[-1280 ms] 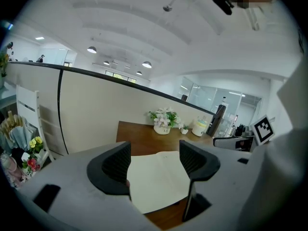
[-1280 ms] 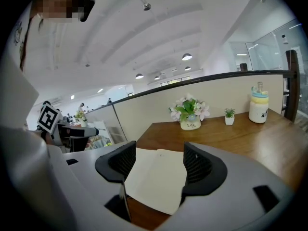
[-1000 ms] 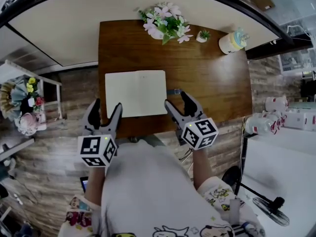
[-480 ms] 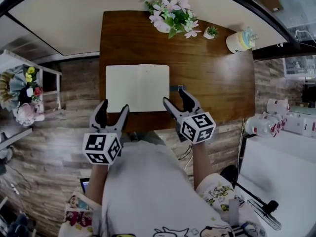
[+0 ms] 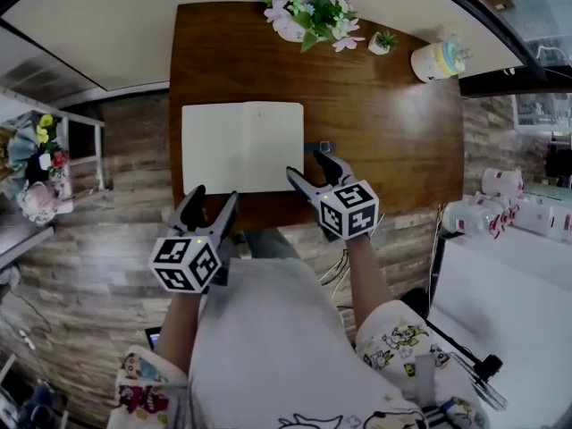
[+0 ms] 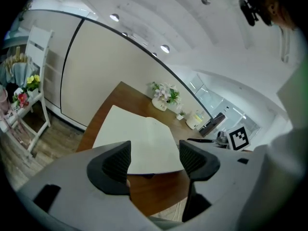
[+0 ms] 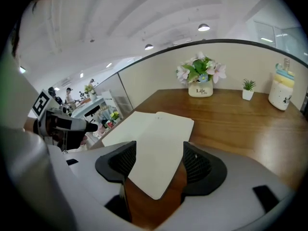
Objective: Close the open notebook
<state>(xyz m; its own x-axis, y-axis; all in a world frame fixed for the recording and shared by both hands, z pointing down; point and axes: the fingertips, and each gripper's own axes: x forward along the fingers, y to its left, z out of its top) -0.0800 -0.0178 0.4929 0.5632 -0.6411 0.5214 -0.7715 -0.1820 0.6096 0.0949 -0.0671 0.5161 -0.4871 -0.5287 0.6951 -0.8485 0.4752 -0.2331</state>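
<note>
The open notebook [image 5: 241, 147] lies flat on the brown wooden table [image 5: 393, 132], its blank cream pages up. My left gripper [image 5: 214, 199] hovers at the table's near edge, just short of the notebook's near-left side, jaws open and empty. My right gripper [image 5: 307, 165] stands open and empty beside the notebook's near-right corner. In the left gripper view the notebook [image 6: 139, 138] shows beyond the open left gripper [image 6: 154, 160]. In the right gripper view the notebook's corner [image 7: 154, 148] shows between and beyond the jaws of the right gripper [image 7: 159, 163], apart from both pads.
A white pot of pink flowers [image 5: 304, 7], a tiny potted plant [image 5: 384, 41] and a pastel jar [image 5: 438, 59] stand along the table's far edge. A small dark tab [image 5: 318, 147] sticks out at the notebook's right edge. A white shelf [image 5: 40, 164] stands left, a white counter [image 5: 509, 275] right.
Both grippers have come down toward the table. The right one has edged closer to the notebook's near-right corner; the left one has rolled a little. Jaws stay open.
</note>
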